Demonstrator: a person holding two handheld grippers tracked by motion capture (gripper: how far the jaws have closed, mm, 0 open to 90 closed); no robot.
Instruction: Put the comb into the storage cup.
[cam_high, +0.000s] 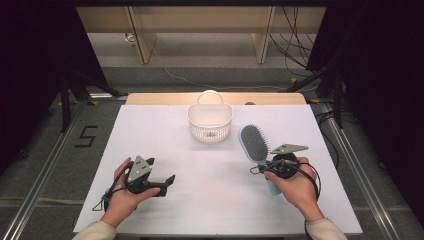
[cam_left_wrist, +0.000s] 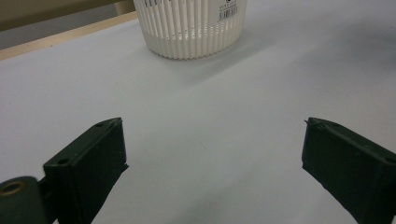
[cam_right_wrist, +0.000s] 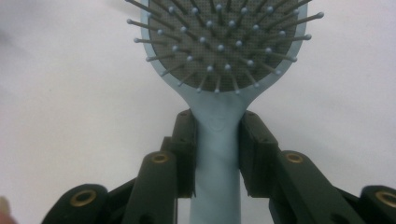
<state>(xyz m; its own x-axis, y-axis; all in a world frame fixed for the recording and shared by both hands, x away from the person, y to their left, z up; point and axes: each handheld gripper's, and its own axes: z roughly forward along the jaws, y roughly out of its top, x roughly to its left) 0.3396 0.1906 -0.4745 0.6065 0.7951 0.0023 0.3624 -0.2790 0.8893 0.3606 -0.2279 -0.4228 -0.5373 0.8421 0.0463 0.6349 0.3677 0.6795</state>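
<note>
A light blue hairbrush (cam_high: 253, 145) with a grey bristle pad lies on the white table, head pointing away. My right gripper (cam_high: 265, 167) is shut on its handle; in the right gripper view both black pads press the blue hairbrush handle (cam_right_wrist: 215, 158) just below the head. A white slotted basket (cam_high: 210, 121) with a loop handle stands at the table's far middle. My left gripper (cam_high: 169, 182) rests at the near left, open, with nothing between its jaws. In the left gripper view its fingertips (cam_left_wrist: 100, 154) stand wide apart over bare table, and the basket (cam_left_wrist: 191, 28) is ahead.
The white table top (cam_high: 165, 145) has bare surface between the two hands and the basket. A wooden strip (cam_high: 150, 98) runs along its far edge. Cables (cam_high: 295, 45) lie on the floor beyond, and dark frame legs stand on both sides.
</note>
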